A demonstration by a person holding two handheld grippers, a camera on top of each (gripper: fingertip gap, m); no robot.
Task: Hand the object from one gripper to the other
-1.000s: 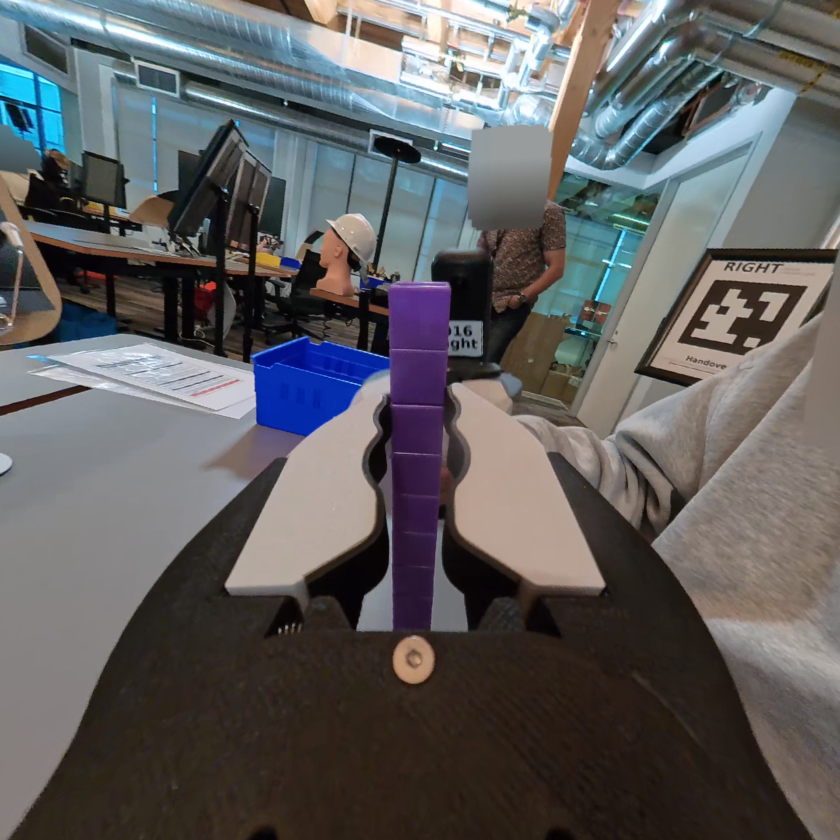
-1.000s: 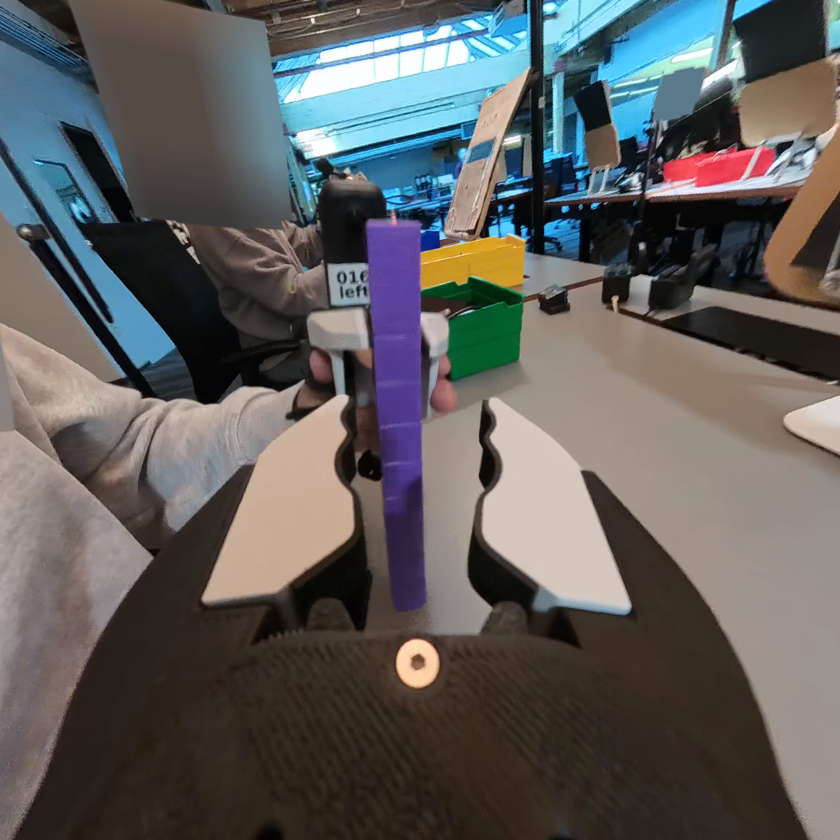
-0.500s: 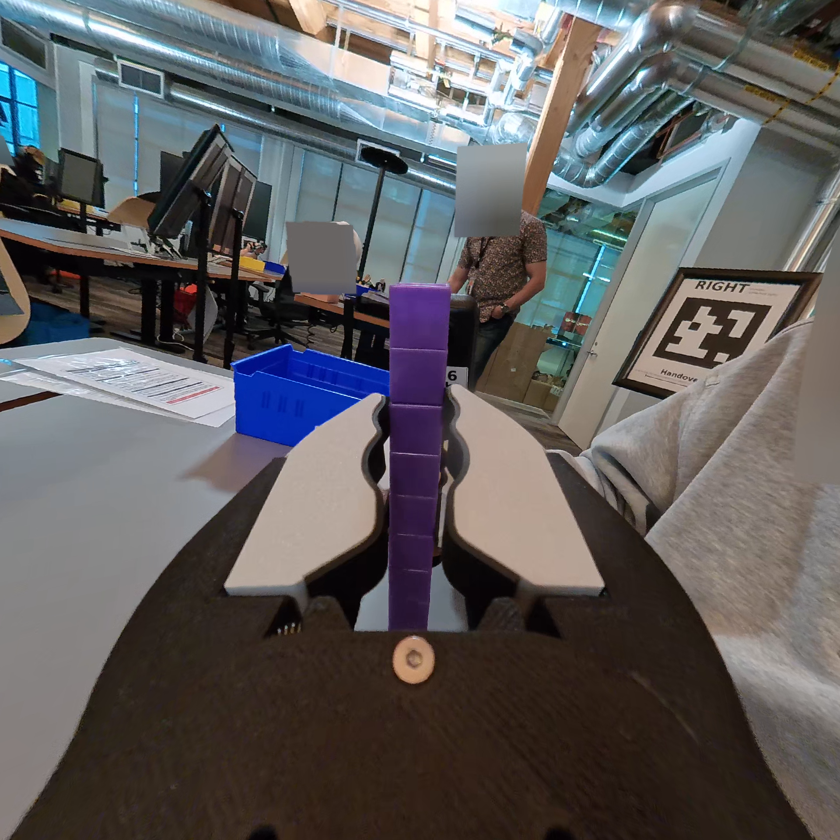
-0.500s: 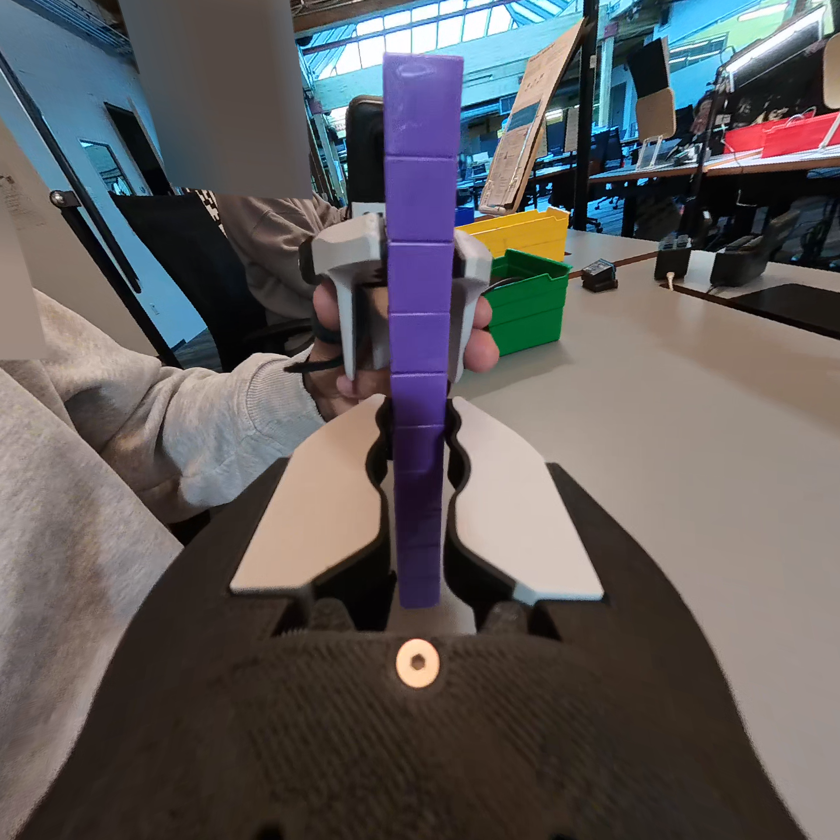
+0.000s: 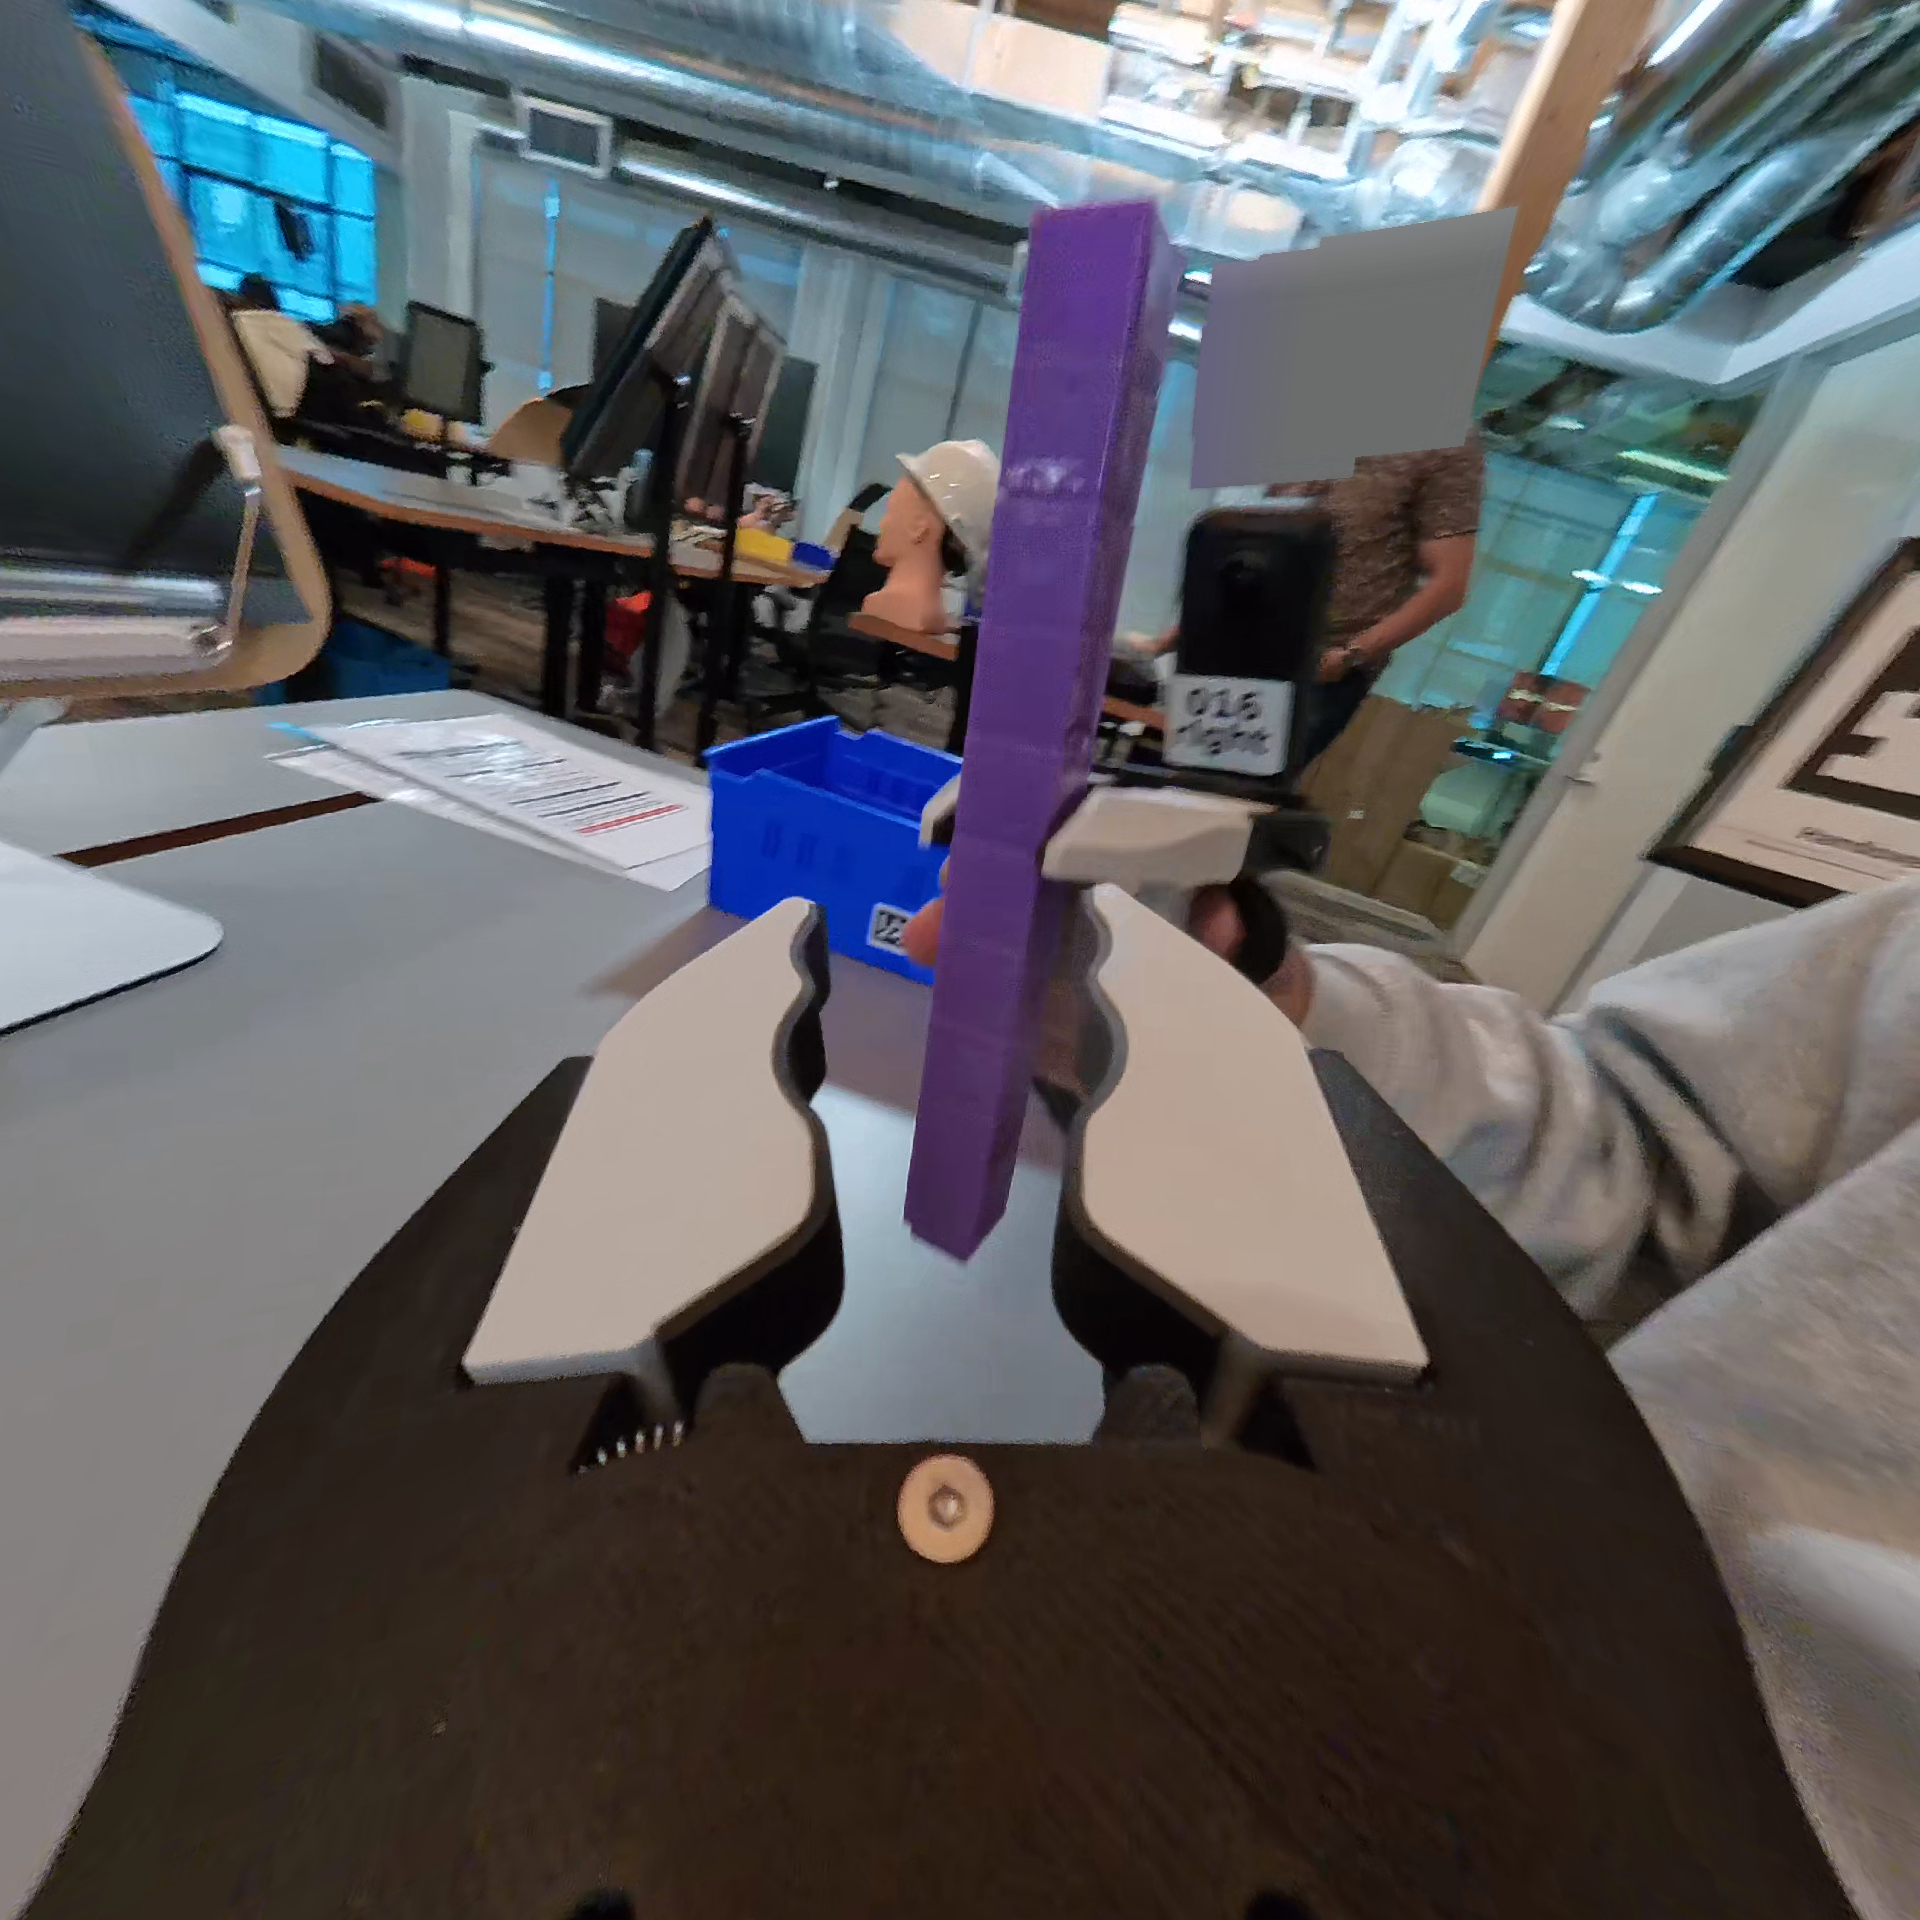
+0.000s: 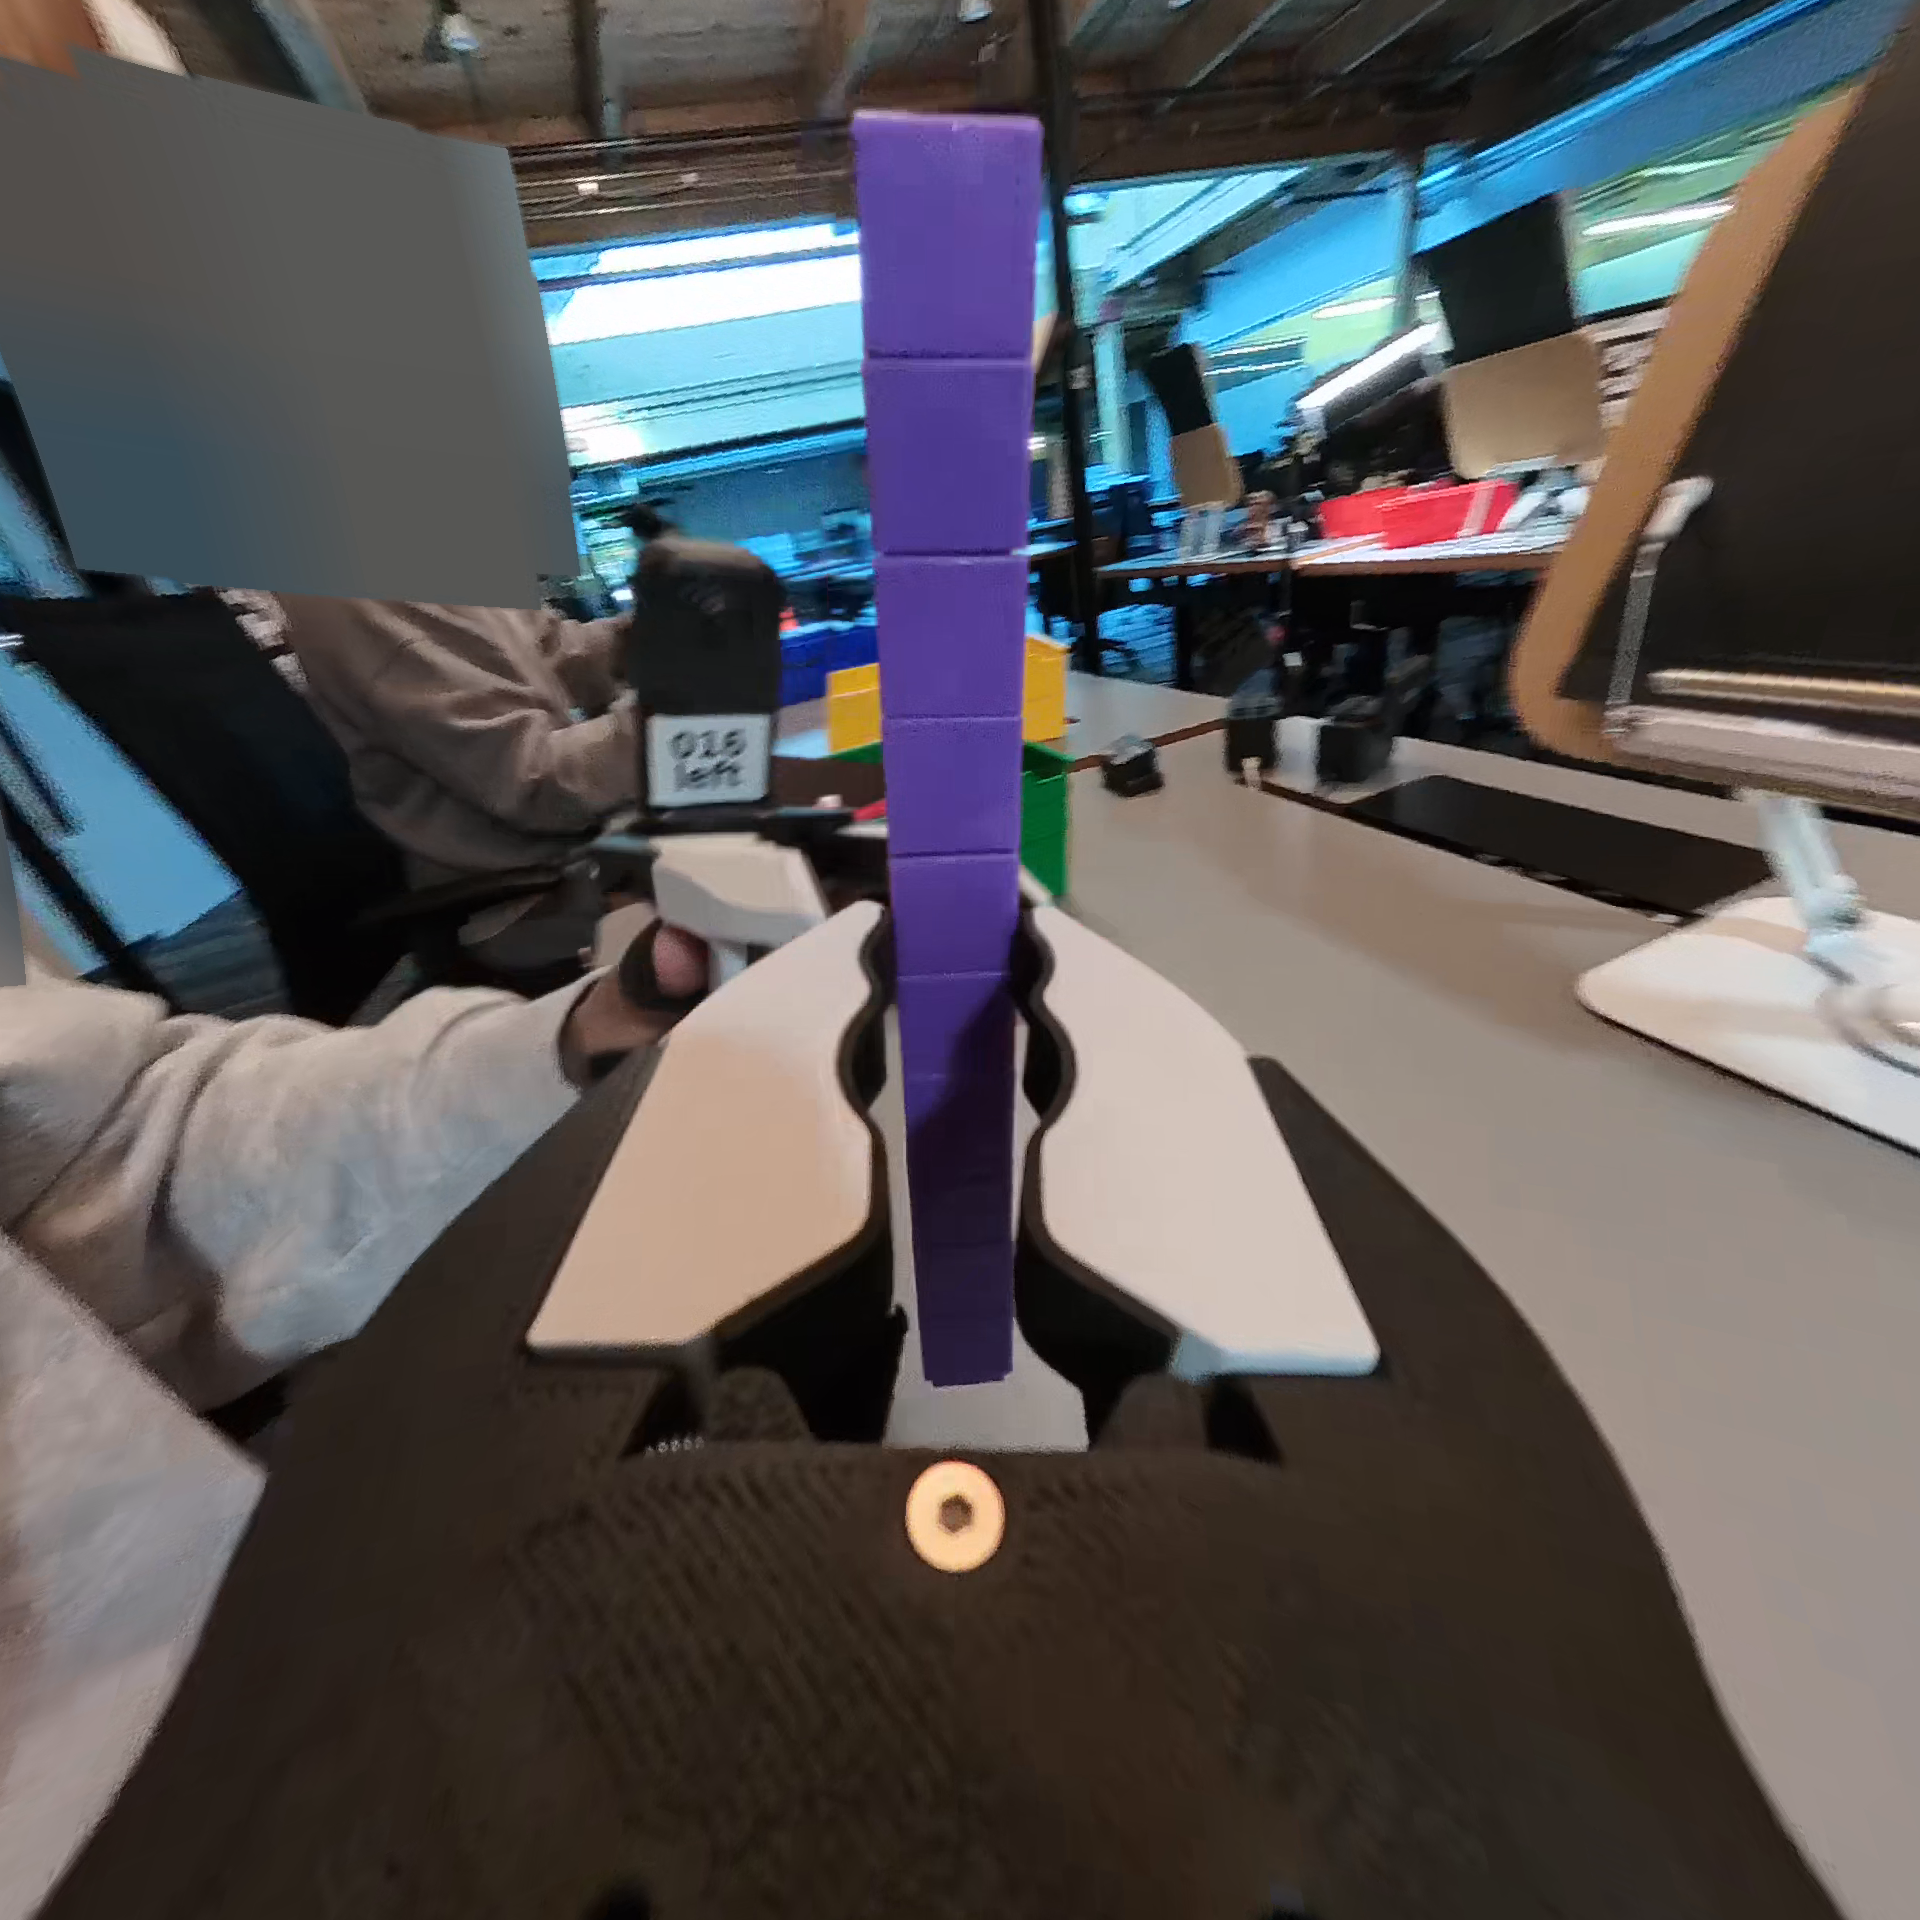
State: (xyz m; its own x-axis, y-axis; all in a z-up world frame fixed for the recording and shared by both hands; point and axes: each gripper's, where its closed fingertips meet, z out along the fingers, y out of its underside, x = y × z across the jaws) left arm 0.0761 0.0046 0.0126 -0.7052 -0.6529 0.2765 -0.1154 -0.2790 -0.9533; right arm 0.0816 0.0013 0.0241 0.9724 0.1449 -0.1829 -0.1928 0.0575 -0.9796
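The object is a tall purple bar of stacked cubes (image 6: 951, 727), held upright. My right gripper (image 6: 951, 925) is shut on its lower part. In the left wrist view the bar (image 5: 1049, 727) stands between my left gripper's (image 5: 961, 925) spread fingers without touching them; the left gripper is open and empty. The right gripper (image 5: 1049, 831) shows beyond it, clamped on the bar, held by a hand in a grey sleeve. The left gripper also shows in the right wrist view (image 6: 727, 894), to the left of and behind the bar.
A grey table (image 5: 260, 1039) lies below. On it are a blue bin (image 5: 821, 821), papers (image 5: 499, 779), a monitor stand (image 6: 1766, 997), and green (image 6: 1044, 821) and yellow (image 6: 857, 707) bins. A person (image 5: 1392, 561) stands far behind. Less than 4 cm separates the two grippers' tips.
My left gripper has opened and let go of the purple bar and drawn back from it. My right gripper, open a second ago, has shut on the bar and now holds it alone.
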